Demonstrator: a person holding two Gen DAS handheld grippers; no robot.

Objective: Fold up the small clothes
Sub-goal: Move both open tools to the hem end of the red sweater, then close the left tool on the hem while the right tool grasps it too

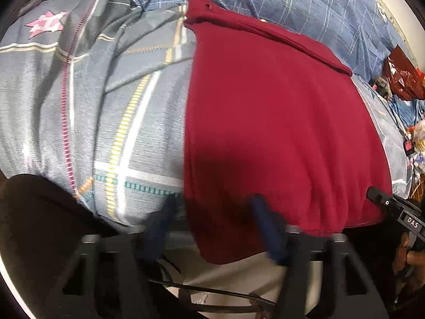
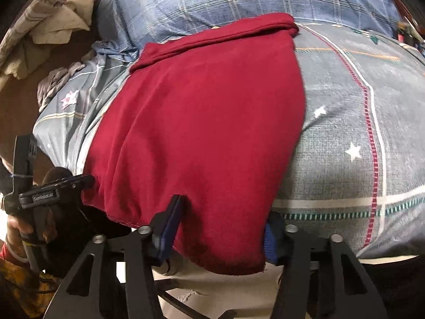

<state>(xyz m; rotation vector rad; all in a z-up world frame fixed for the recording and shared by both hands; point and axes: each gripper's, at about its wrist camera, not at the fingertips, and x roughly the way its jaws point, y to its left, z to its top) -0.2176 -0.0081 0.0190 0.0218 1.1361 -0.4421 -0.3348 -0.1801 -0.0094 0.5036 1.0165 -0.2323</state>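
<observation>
Two grippers, left (image 1: 212,212) and right (image 2: 225,220), fingers spread wide astride the near hem of a dark red knit garment (image 2: 202,122) on the plaid-sheeted bed (image 2: 358,133), should pinch both corners evenly before folding.

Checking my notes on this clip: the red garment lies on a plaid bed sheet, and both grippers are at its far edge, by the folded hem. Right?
Not quite. Both wrist views show the left gripper and right gripper at the near edge of the red garment, which hangs over the side of the plaid bed sheet; the folded hem is at the far end.
</observation>
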